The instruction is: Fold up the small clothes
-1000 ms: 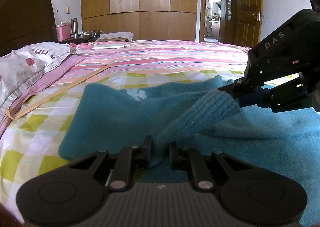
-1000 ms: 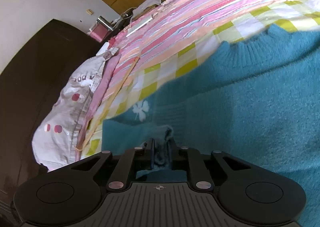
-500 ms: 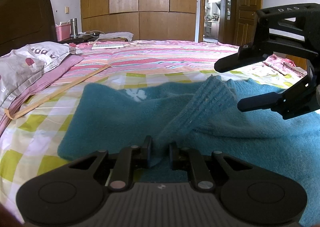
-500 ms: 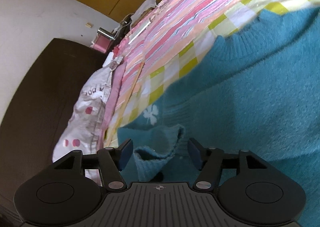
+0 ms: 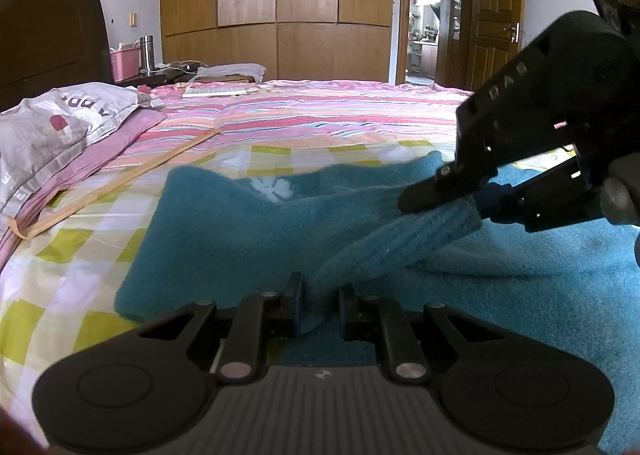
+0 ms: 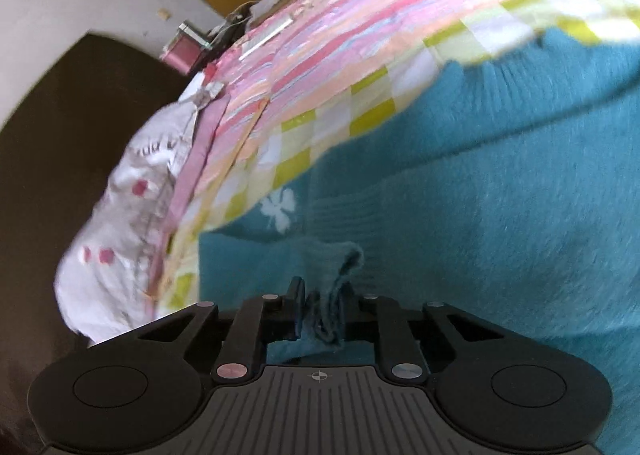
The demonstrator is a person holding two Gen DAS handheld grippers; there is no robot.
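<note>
Bright daylight fills the room; fisheye curvature bends both views' edges, and motion blur smears the right wrist view.

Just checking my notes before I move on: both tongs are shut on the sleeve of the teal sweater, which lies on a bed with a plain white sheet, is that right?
Not quite. The sheet is not plain white: the left wrist view shows yellow-green checks near the teal sweater and pink stripes beyond. The rest holds: the left tongs and right tongs are both shut on its sleeve.

Sweater (image 5: pixel 224 239) on bed (image 5: pixel 320 123); pillow (image 5: pixel 52 127) left; wardrobe (image 5: pixel 276 7) behind.
</note>
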